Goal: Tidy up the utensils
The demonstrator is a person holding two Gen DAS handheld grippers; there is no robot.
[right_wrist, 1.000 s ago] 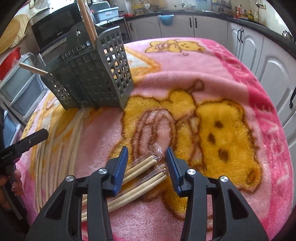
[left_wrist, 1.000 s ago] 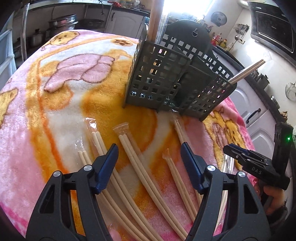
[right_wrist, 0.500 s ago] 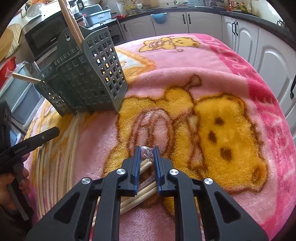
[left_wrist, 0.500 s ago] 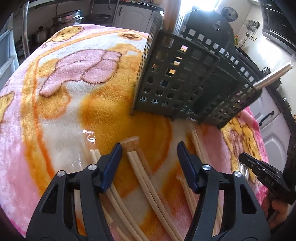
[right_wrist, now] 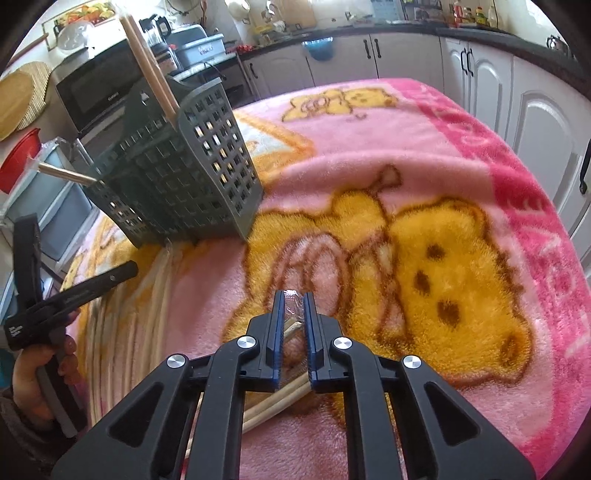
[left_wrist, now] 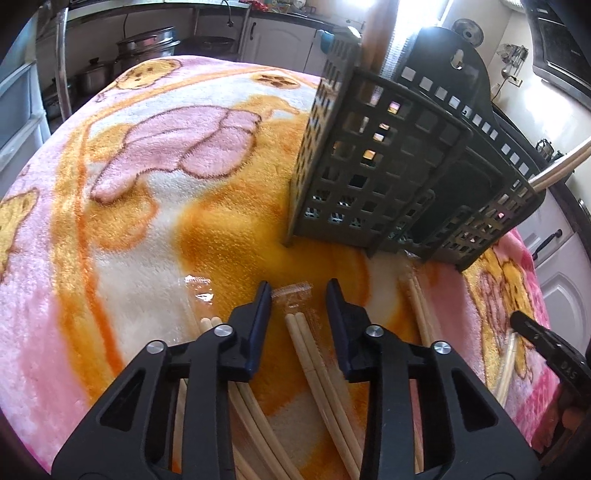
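Note:
Several wrapped pairs of wooden chopsticks lie on a pink and orange blanket [left_wrist: 147,229]. My left gripper [left_wrist: 298,291] straddles the tip of one wrapped pair [left_wrist: 301,332]. Its jaws are closing, with a gap still showing on both sides of the pair. More pairs lie to the left [left_wrist: 208,325] and right [left_wrist: 421,306]. Just beyond stands a grey lattice utensil basket [left_wrist: 369,177] with chopsticks [left_wrist: 375,33] standing in it. My right gripper [right_wrist: 294,301] is closing its jaws, and they pinch another wrapped pair [right_wrist: 273,406] near its end. The basket [right_wrist: 184,184] stands far left of it.
One chopstick [right_wrist: 62,173] pokes out through the basket's side. A hand [right_wrist: 37,387] holds the left gripper's body [right_wrist: 74,295] at the left of the right wrist view. White cabinets [right_wrist: 535,129], a microwave [right_wrist: 96,88] and pots [left_wrist: 147,44] ring the table.
The left gripper moved forward toward the basket and its jaws narrowed around one wrapped pair. The right gripper's jaws closed from wide apart onto its wrapped pair.

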